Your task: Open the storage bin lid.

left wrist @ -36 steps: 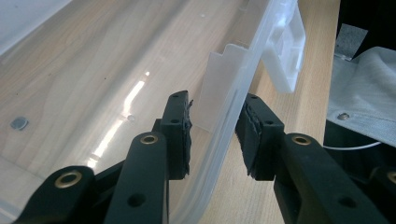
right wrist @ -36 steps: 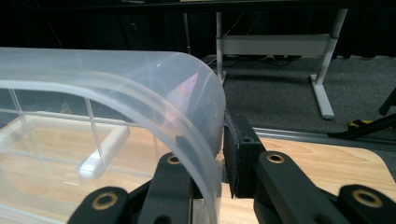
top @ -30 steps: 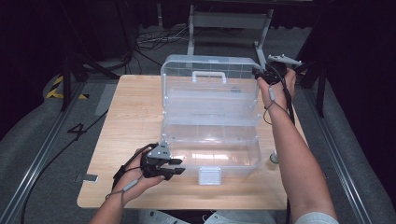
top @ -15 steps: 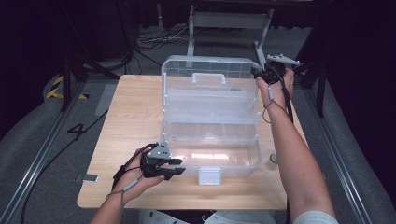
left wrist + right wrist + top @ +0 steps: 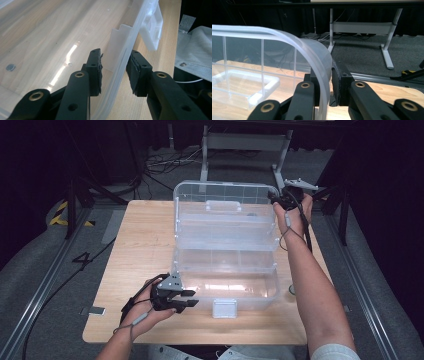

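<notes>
- Two grippers work one clear box, which sits mid-frame on the table in the high view.
- Lid stands raised at the upper centre of that view; tiered tray below it, base nearest the person, white latch at lower centre.
- Right gripper, upper right of the high view: jaws pinched on the lid's top corner. In the right gripper view the curved lid edge runs between the pads, which press it from both sides.
- Left gripper, lower left of centre: jaws straddle the base's front wall. The left gripper view shows the wall between the pads, with a gap on each side; part open, holding nothing firmly.
- A small round object shows through the clear plastic at the left edge of that view; cannot tell what it is.
- Step in hand, as judged: lid swing with base steadied. Whether opening or closing cannot be read from this moment.
- Next move calls for: left jaws to close on the wall or brace it, so the base does not slide; right hand to follow the hinge arc, not pull straight, keeping its grip on the slick curved rim.
</notes>
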`<state>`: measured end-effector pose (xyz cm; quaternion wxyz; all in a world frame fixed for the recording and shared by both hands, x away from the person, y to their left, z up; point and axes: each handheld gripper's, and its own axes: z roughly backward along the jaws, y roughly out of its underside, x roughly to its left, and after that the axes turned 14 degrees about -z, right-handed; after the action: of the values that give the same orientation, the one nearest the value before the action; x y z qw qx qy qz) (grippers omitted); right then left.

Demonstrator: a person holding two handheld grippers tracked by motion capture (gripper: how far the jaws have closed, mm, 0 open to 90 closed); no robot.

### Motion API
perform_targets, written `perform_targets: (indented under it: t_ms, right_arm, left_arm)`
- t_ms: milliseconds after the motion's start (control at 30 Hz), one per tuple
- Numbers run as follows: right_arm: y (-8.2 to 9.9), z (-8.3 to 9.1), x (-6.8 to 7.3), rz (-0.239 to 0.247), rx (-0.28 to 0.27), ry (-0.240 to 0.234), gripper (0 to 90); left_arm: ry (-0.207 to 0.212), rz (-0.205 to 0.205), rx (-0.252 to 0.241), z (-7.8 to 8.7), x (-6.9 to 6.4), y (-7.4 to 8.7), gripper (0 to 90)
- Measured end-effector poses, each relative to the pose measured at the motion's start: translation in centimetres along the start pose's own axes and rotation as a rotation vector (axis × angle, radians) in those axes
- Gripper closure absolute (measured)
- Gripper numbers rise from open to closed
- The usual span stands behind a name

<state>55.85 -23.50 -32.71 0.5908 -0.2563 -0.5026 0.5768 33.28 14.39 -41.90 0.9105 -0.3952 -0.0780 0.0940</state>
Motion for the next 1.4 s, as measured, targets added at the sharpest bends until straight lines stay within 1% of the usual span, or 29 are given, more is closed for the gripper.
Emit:
perform_targets:
  t_ms: [333,600,800,1133,1400]
  right_arm:
    - [0.2,-0.5,-0.3,0.018,-0.018,-0.012,80.5]
    - [0.6,-1.3,-0.7,0.028,-0.027,-0.024,80.3]
    - [0.7,-1.8,-1.0,0.029,-0.025,-0.033,80.1]
    - [1.0,-2.8,-1.6,0.013,-0.019,-0.054,79.8]
    - [1.3,-3.6,-2.0,0.021,0.011,-0.052,79.8]
  left_arm:
    - [0.008,0.004,0.0,0.0,0.1,-0.1,66.0]
    - [0.013,0.011,0.003,0.0,0.1,-0.1,66.0]
    - [0.013,0.016,0.004,0.0,0.1,-0.1,65.9]
    - [0.012,0.016,0.006,0.0,0.1,-0.1,65.9]
    - [0.016,0.017,0.001,0.0,0.1,-0.1,65.9]
